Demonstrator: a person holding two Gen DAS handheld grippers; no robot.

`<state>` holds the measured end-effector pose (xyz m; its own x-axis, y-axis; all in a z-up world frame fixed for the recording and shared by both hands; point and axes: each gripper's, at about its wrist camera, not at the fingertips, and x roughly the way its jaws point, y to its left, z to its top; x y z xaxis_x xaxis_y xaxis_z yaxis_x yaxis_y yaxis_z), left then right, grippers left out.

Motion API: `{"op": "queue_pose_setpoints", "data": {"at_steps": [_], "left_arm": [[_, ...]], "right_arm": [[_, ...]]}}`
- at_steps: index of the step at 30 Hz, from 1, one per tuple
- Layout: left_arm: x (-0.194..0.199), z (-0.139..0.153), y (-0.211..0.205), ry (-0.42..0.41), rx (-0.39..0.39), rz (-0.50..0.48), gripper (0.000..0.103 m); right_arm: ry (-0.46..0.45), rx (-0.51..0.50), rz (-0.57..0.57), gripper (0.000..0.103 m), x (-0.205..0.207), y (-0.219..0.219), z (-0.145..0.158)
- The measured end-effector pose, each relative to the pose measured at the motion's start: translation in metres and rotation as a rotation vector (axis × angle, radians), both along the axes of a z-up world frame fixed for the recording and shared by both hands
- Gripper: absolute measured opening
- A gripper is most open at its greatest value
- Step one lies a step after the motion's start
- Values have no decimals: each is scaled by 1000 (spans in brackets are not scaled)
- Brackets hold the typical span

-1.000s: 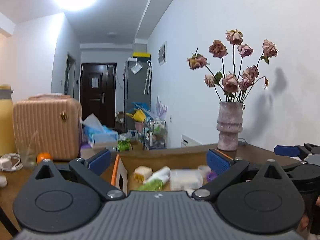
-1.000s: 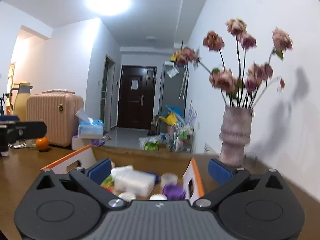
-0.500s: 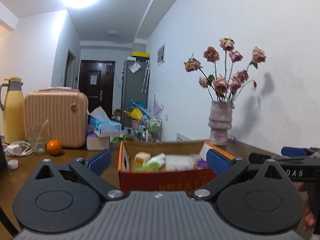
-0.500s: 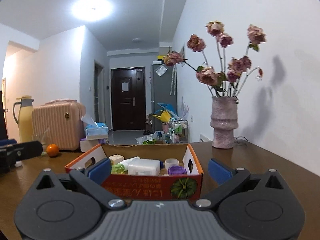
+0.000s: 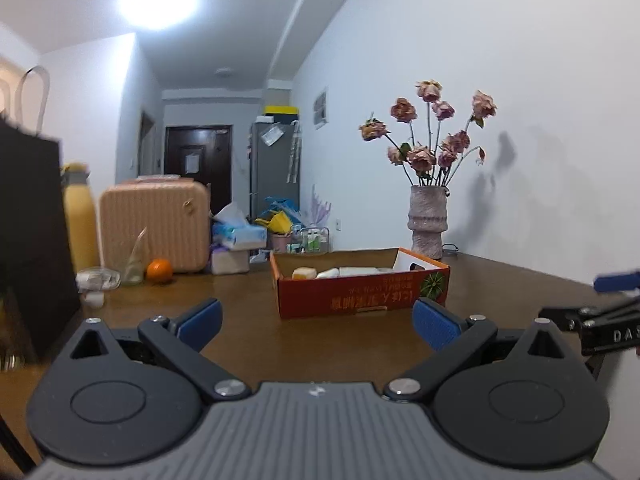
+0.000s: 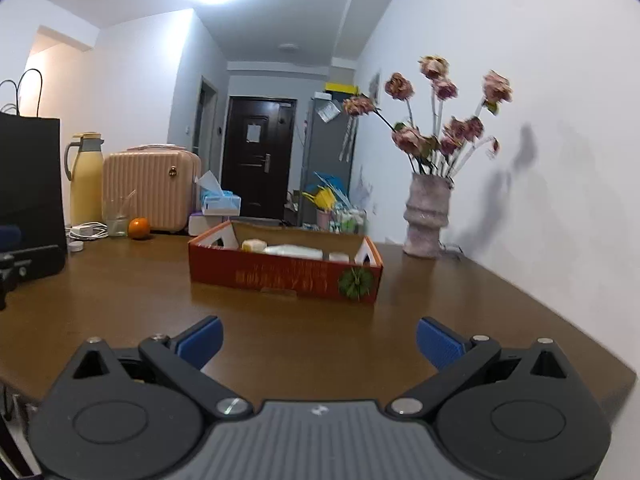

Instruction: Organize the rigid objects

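Toward the far middle of the desk (image 6: 120, 292) sits the red cardboard box (image 6: 285, 276), its long axis running left to right across both views, one long printed side facing the claws. Inside it lie a pale yellow block (image 6: 254, 245), a white bottle on its side (image 6: 294, 251) and other pale items too low behind the rim to name. The box holds what looks like all the loose rigid things; the desk between it and the claws is bare, so the sorting appears close to done.

The left claw (image 5: 316, 324) is released, blue pads wide apart, nothing between them; the box lies straight ahead of it, a little right of centre. The right claw (image 6: 318, 342) is likewise released and empty, with the box ahead and slightly left. Both stand well apart from the box, neither clearly nearer.

Along the far left edge of the desk stand an orange (image 6: 139, 228), a drinking glass (image 6: 117, 216), a yellow jug (image 6: 86, 178), a ribbed pink case (image 6: 150, 188) and a black paper bag (image 6: 28, 196); a vase of dried roses (image 6: 426, 216) stands at the far right by the wall. If anything is left to fetch, the left-edge clutter lies nearer the left claw.
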<state>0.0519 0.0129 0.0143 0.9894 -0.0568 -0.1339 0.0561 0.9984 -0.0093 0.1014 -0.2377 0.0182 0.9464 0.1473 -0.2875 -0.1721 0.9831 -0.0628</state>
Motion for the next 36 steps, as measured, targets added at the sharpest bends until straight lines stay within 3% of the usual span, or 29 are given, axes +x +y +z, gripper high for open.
{"op": "queue_pose_setpoints", "data": {"at_steps": [3,7,11,19,36], "left_arm": [[-15,-8,-4,8,6,-15,103],[-19,-14,-6,29,7,-56,103],[-19,-19,0,57,-8,-49,103],[-23,-17,0,30,6,-48,103],[-24,-14,-2,10,16,-33,103]], "right_arm": [[13,31,-5,103,-32,6,-9],[-44,3,15,103,-58,22,-15],[-63,27,22,103,-57,32,-12],[-71,83,3,103,-55,29,-6],[-78,74,-4,103,-58,29,-6]]}}
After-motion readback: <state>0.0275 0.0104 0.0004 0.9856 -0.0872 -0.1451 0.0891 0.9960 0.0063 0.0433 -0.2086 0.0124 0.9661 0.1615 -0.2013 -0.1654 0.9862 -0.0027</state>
